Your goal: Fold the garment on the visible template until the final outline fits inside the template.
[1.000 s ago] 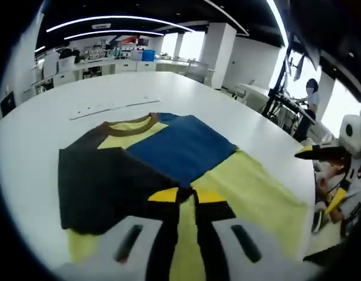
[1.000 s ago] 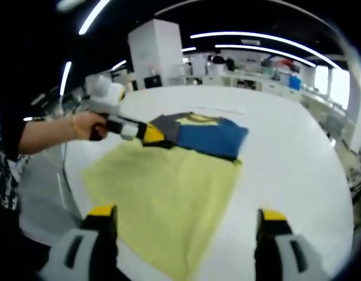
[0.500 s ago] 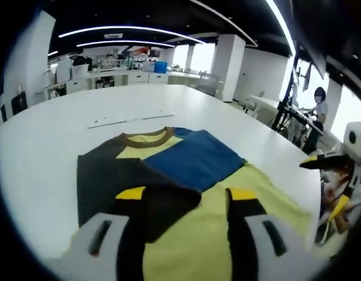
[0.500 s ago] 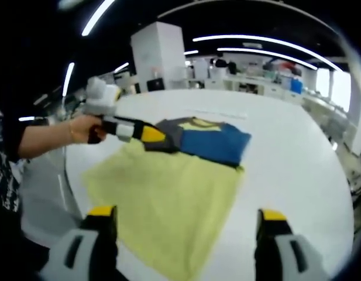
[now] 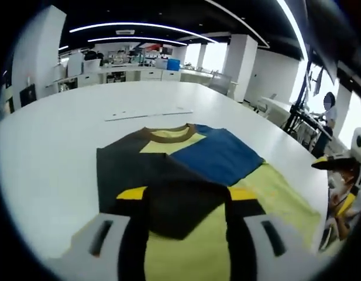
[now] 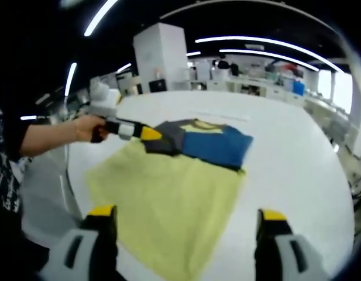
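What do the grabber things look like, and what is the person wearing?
Each grabber has two pale grey jaws with dark slots and bright yellow blocks before black tips. The left gripper and the right gripper match. Seen from the right gripper view, the left one has a white-and-black body with a yellow end. The person's hand wears a thin bracelet, and the sleeve is black.

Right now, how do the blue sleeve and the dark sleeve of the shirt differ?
The dark sleeve lies on the left of the left gripper view; the blue sleeve lies on the right. The dark sleeve's corner reaches between the open left claw tips; the blue sleeve lies beyond that claw. Where they overlap, the blue sleeve seems to lie on top. Both are folded in across the yellow body, meeting below the brown collar.
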